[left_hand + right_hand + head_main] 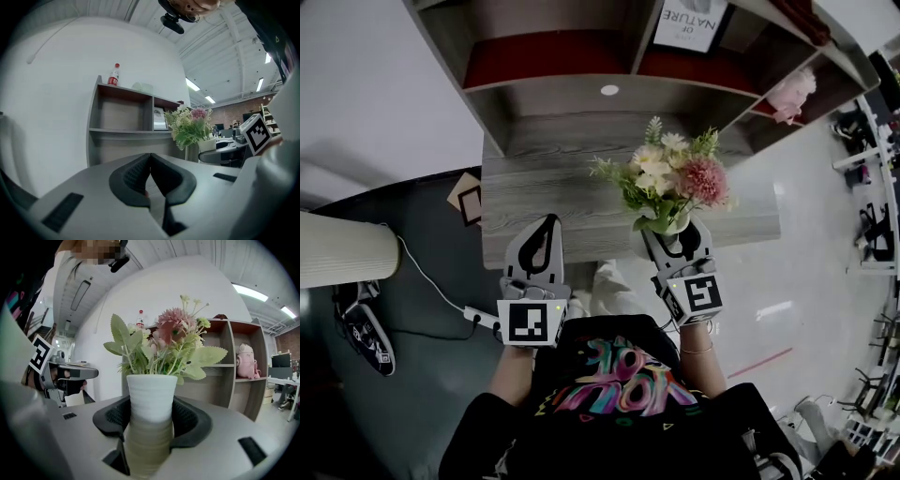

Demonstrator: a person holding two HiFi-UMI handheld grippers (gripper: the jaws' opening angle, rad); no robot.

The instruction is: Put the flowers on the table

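Note:
A white ribbed vase [151,405] of pink, cream and green flowers [667,178] sits upright between the jaws of my right gripper [679,238], which is shut on it. The bouquet [164,345] hangs over the near right part of the grey wooden table [544,187]. In the left gripper view the flowers [190,125] show to the right. My left gripper [546,234] is shut with nothing in it, its jaws meeting at the tips [150,157], and it reaches over the table's front edge.
A grey shelf unit [609,66] stands behind the table, with a framed print [692,23] and a pink plush toy [792,92] in it. A red-capped bottle [113,75] stands on top. A white ribbed cylinder [342,248] and a cable with a power strip [473,317] lie left.

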